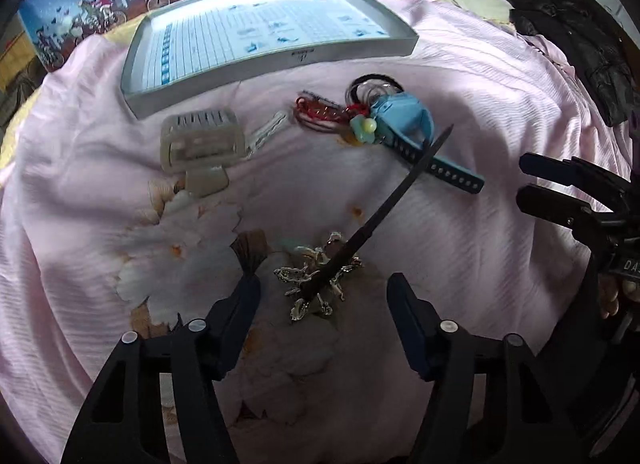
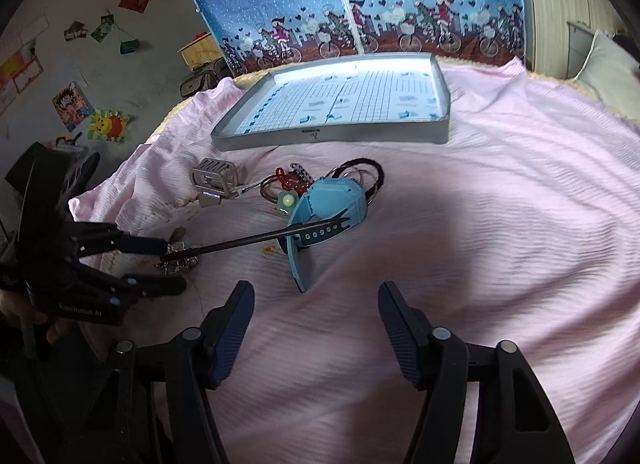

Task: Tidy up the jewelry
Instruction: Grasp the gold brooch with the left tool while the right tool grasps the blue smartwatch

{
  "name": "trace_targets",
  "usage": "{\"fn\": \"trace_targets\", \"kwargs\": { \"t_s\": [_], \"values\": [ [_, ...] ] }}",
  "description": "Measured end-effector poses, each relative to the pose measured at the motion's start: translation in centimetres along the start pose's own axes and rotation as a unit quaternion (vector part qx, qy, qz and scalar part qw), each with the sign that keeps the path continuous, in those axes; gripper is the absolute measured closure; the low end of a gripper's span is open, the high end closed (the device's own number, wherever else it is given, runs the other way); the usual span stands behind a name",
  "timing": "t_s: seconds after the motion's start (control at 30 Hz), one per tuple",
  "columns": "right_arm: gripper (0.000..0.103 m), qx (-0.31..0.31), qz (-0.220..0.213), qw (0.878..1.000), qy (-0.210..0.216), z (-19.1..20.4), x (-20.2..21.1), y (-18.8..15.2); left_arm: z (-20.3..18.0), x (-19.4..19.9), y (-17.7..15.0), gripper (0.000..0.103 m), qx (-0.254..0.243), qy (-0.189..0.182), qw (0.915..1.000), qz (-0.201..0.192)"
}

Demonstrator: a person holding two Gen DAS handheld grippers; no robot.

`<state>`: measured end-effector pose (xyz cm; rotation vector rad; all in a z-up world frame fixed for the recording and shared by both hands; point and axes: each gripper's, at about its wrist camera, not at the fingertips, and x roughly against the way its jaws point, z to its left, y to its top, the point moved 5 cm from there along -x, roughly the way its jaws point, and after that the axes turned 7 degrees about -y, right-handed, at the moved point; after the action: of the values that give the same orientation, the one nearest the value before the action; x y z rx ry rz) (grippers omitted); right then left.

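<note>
Both hand-held grippers hover wide apart over the pink bedsheet point(image 2: 500, 204), holding nothing. The left hand-held gripper point(image 1: 324, 296) straddles a silvery chain point(image 1: 316, 284) crossed by a dark hair stick point(image 1: 384, 212). Beyond the stick lie a blue watch point(image 1: 408, 120), red cord bracelets point(image 1: 320, 112) and a clear box point(image 1: 200, 140). The grey tray point(image 1: 276, 58) sits farther back. The right hand-held gripper point(image 2: 316, 312) hangs nearer than the watch.
</note>
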<state>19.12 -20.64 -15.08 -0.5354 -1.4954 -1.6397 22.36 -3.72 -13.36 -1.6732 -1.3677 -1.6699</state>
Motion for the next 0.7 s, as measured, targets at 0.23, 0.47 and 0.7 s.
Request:
{"fn": "trace_targets", "kwargs": {
  "t_s": [0.23, 0.47, 0.7],
  "values": [
    [0.06, 0.039, 0.013, 0.999, 0.009, 1.8, -2.4, 0.8, 1.6, -0.3, 0.6, 0.064, 0.031, -0.021, 0.9992, -0.012],
    [0.069, 0.071, 0.018, 0.997, 0.009, 3.1, -4.2, 1.0, 1.9, 0.8, 0.3, 0.074, 0.069, -0.041, 0.9965, -0.026],
    [0.098, 0.062, 0.017, 0.998, 0.009, 2.7, -4.9, 1.0, 1.8, 0.8, 0.2, 0.082, 0.097, -0.079, 0.9917, -0.027]
  ]
}}
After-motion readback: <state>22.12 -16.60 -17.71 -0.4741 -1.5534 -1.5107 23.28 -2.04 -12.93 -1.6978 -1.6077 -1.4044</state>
